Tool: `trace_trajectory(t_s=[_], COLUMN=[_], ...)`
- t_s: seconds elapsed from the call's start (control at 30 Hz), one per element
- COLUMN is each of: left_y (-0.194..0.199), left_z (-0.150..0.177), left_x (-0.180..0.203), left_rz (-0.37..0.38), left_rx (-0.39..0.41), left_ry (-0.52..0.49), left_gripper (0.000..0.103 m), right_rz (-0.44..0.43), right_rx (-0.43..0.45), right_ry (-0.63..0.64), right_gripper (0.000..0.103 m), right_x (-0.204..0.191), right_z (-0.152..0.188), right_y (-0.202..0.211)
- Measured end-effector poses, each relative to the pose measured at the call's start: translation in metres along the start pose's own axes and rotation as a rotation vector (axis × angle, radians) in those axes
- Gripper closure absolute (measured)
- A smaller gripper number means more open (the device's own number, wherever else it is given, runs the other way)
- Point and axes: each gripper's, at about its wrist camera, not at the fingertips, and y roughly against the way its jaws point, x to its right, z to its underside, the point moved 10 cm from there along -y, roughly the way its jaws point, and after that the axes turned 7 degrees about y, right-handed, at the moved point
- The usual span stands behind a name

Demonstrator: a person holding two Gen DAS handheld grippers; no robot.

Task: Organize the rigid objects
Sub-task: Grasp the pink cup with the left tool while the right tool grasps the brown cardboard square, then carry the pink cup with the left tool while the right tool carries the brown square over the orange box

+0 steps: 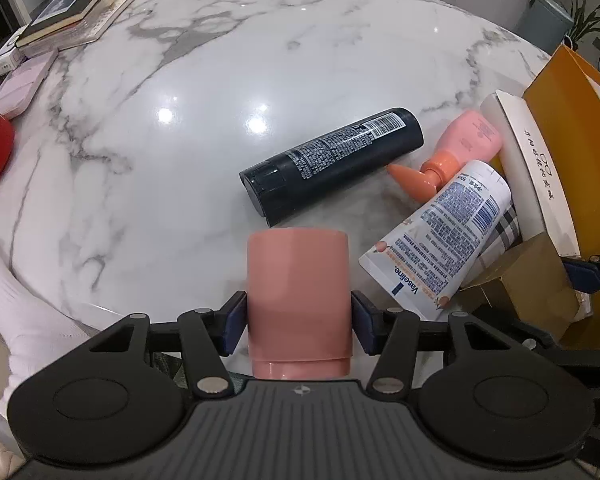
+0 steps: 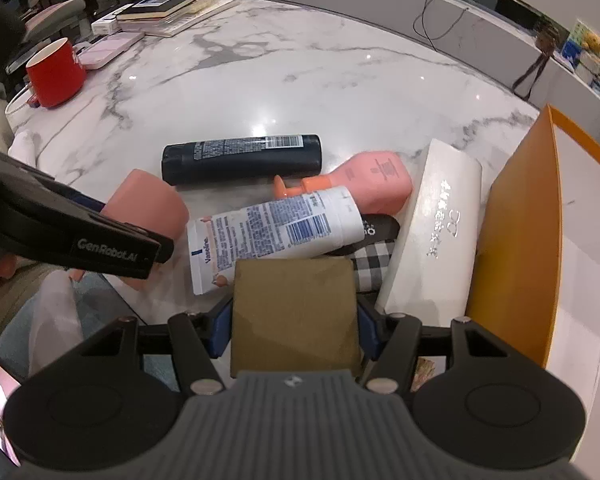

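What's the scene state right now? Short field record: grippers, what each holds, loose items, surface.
surface: marble table
left gripper: shut on pink cylinder
right gripper: shut on olive-brown box
lying flat: black bottle, pink pump bottle, Vaseline tube
tube position: overlaps the pump bottle's neck
right side: white box leaning against orange box
far left: red mug, stacked books
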Motion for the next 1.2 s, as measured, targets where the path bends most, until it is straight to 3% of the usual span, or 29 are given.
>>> trace_trajectory(t_s=[0.3, 0.63, 0.9, 1.2], left_y=[0.013, 0.052, 0.094, 0.130], left_z=[-0.002, -0.010, -0.018, -0.023], left_x=[0.000, 0.016, 0.050, 0.116], left_rz=[0.029, 0.100, 0.200, 0.325], left_rx=[0.044, 0.116, 0.161, 0.165], left_ry=[-0.004, -0.021, -0.085, -0.198], left_gripper=[0.041, 0.041, 0.041, 0.041], right_rz=[-0.009, 0.025, 0.096, 0.174], right_rx=[0.008, 0.094, 0.170, 0.197], right_ry=[-0.015, -0.021, -0.026, -0.110], right_gripper=[0.044, 0.044, 0.044, 0.044], right_x=[-0.003, 0.002, 0.026, 0.079], right_z=[0.001, -0.013, -0.024, -0.006], right_y=[0.004, 0.039, 0.086, 0.136])
